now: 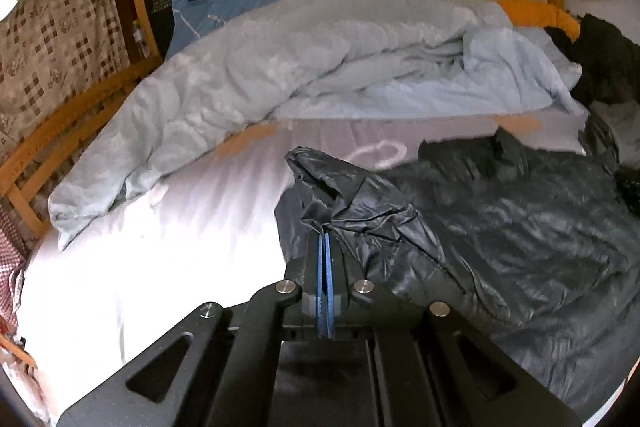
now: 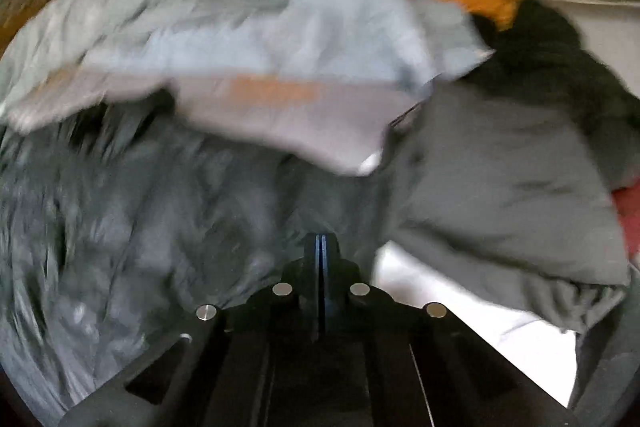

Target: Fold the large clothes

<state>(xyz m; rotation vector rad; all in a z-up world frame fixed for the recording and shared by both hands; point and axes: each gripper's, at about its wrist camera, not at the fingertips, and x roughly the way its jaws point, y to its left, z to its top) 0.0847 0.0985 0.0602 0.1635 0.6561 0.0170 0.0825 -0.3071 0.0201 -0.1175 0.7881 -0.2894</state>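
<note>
A large dark, shiny puffer jacket [image 1: 500,227] lies spread over the right half of the bed. My left gripper [image 1: 325,235] is shut on a bunched fold of the jacket at its left edge, and the fold stands up above the fingertips. In the blurred right wrist view the same jacket [image 2: 140,227] fills the left and centre. My right gripper [image 2: 320,239] is shut, its tips against the jacket's right part. The blur hides whether fabric is pinched between them.
A white sheet [image 1: 160,247] covers the bed. A crumpled light blue duvet [image 1: 280,59] lies along the far side, by a wooden bed frame [image 1: 60,135]. A grey garment [image 2: 500,187] lies right of the jacket. Orange [image 1: 536,13] and black [image 1: 604,59] clothes are piled far right.
</note>
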